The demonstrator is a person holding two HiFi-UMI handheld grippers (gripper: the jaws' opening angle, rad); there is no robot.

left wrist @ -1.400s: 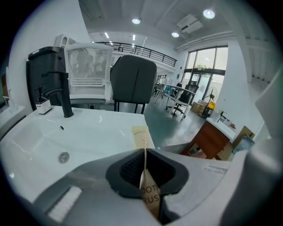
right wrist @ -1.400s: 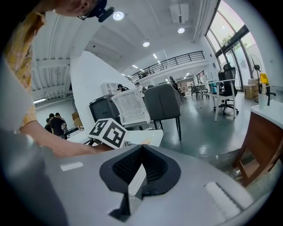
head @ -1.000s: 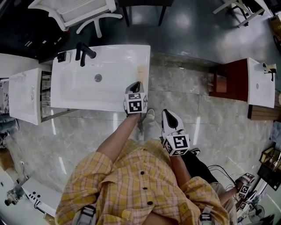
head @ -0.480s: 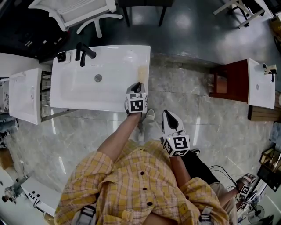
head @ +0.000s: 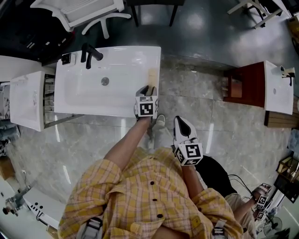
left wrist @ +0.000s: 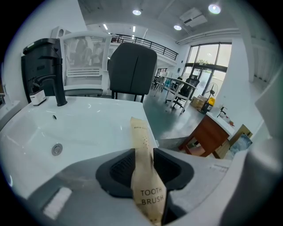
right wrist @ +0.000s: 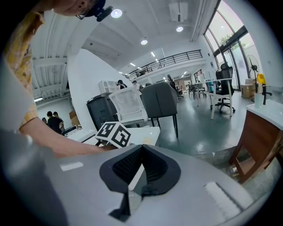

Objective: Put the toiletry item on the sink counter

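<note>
Toothbrush packet [left wrist: 143, 174] is lying along the right edge of the white sink counter [head: 133, 58], its near end sitting between the opening jaws of the left tool [head: 146, 89]; the right tool [head: 180, 121] is hovering beside the counter, jaws together, gripping nothing

Grey marble floor [head: 224, 135], white chair [head: 79, 11], tall windows [left wrist: 208, 62], ceiling spotlights [left wrist: 137, 12]
</note>
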